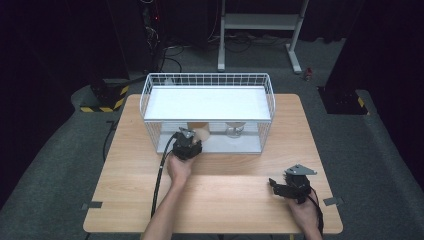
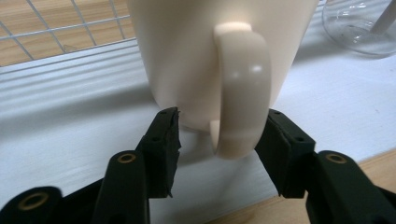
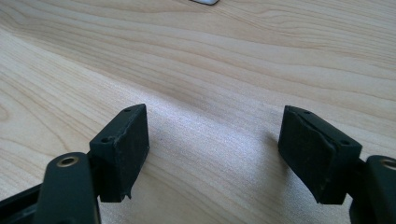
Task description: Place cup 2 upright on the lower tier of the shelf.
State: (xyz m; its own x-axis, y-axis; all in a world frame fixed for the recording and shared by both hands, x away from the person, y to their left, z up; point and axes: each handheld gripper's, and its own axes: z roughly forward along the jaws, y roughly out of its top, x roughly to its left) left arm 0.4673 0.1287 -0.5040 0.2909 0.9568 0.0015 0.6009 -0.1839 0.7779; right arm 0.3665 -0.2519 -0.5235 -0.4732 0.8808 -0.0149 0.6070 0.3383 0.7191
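Mug and glass in my wire rack

The rack (image 1: 207,107) sits at the table's (image 1: 225,200) far edge; on its lower shelf, the mug (image 1: 201,131) stands left of the glass (image 1: 234,130), my left gripper (image 1: 187,145) before it.

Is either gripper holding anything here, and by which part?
The left gripper straddles the cream ceramic mug's handle; firm contact cannot be told. The right gripper holds nothing.
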